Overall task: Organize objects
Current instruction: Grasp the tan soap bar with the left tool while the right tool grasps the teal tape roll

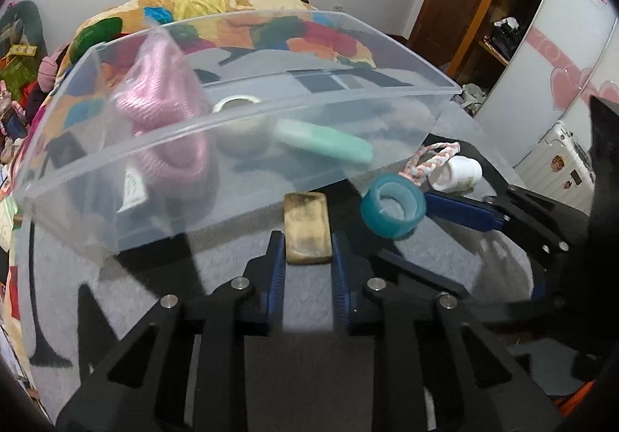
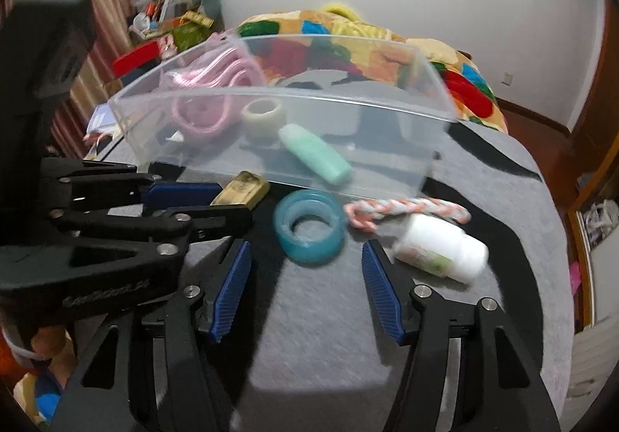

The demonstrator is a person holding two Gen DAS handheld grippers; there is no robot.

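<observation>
the left claw [image 1: 308, 254] is pinching the gold bar [image 1: 307, 229] by its near end, one blue pad on each long side. the bar's long axis runs straight forward from the claw toward the clear bin [image 1: 240, 130], and its far end lies just beside the bin's near wall. the bar appears to be at desk [image 2: 329, 335] level, not lifted; contact with the grey surface cannot be confirmed.

the right claw [image 2: 307, 277] is spread wide and holds nothing. the teal tape roll [image 2: 309, 231] lies directly ahead of it, between the lines of its two fingers. the white bottle [image 2: 441, 250] lies on its side just beyond the right fingertip, and the braided rope [image 2: 406, 209] lies between the bottle and the bin.

already inside the bin: a pink coiled cord [image 2: 209, 99], a pale tape roll [image 2: 264, 115] and a mint tube [image 2: 315, 153].

governing relation, as a judgement: the bin is forward of and above the bar, so the left claw must raise the bar over the near wall before releasing. the right claw is the nearer one to the teal roll.
</observation>
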